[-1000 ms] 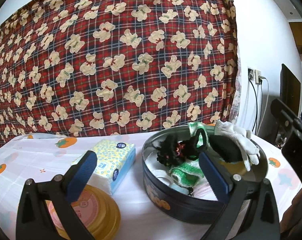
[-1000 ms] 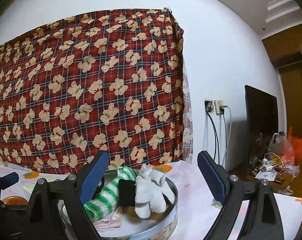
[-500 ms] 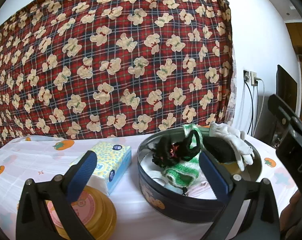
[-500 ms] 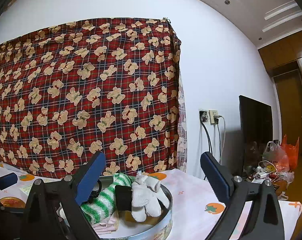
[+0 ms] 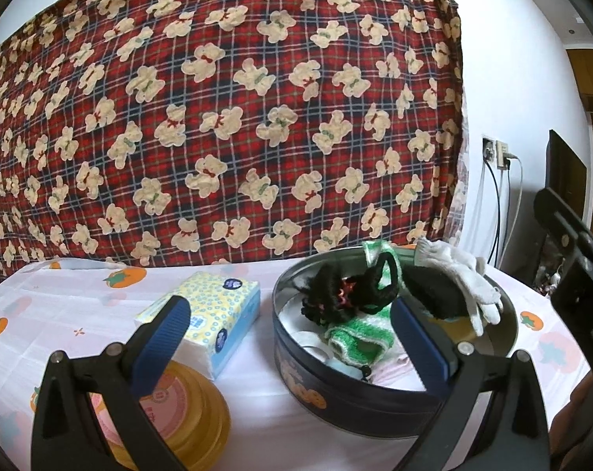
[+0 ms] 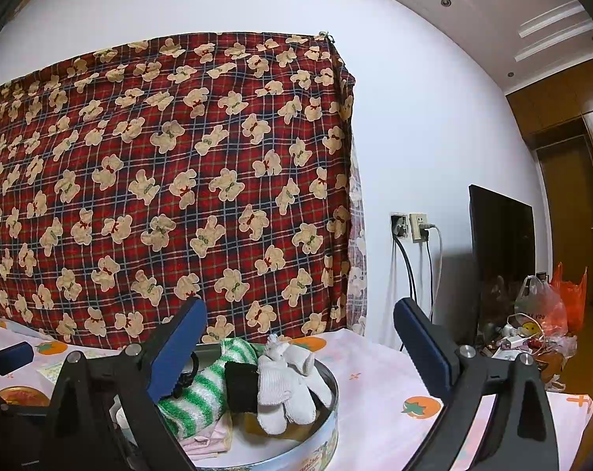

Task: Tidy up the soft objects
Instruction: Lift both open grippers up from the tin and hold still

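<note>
A round dark tin (image 5: 335,388) stands on the table and holds soft things: a white glove (image 5: 461,278), a green-and-white striped knit (image 5: 355,337), a black hair tie bundle (image 5: 343,294) and a black cloth (image 5: 434,294). My left gripper (image 5: 288,341) is open and empty, held above the table in front of the tin. My right gripper (image 6: 300,345) is open and empty, raised above the tin's (image 6: 328,424) right side, over the glove (image 6: 284,384) and striped knit (image 6: 202,392).
A tissue pack (image 5: 210,310) lies left of the tin. A yellow round lid (image 5: 178,424) sits at the near left. The bear-print plaid cloth (image 5: 218,117) hangs behind the table. The table's right edge, a TV (image 6: 500,243) and bags (image 6: 548,306) lie to the right.
Both grippers have risen and tilted up a little; the tin sits lower in both views. Both stay open and empty. Nothing in the tin has moved.
</note>
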Available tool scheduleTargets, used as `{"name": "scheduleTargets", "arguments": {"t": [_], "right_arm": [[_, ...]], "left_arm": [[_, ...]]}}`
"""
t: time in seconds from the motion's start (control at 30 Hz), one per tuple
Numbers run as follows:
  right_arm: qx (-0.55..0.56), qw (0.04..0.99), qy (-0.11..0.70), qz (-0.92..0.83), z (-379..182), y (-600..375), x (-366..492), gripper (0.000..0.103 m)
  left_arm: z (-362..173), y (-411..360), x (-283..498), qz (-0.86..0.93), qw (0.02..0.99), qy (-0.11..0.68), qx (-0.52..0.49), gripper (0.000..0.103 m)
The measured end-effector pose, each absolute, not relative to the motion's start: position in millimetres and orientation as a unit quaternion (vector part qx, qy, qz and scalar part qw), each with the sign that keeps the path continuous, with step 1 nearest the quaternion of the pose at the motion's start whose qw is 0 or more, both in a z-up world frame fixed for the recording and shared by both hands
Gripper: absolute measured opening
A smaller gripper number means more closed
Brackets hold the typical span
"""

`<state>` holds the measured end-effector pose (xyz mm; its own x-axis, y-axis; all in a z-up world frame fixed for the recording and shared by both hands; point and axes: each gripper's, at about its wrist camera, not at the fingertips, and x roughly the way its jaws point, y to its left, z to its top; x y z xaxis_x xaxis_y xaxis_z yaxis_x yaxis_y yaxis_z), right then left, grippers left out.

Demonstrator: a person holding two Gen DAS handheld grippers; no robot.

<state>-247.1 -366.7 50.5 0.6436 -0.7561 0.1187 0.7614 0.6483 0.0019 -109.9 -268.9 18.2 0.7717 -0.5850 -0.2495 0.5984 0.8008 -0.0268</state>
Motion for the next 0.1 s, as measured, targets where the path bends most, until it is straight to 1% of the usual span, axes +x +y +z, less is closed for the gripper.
{"name": "scheduleTargets", "arguments": {"t": [0.1], "right_arm": [[-0.024, 0.906, -0.054, -0.419, 50.6, -367.1, -246.9, 0.098]], "left_arm": [[18.4, -269.0, -110.5, -0.314, 0.941, 0.121, 0.029, 0.103]]}}
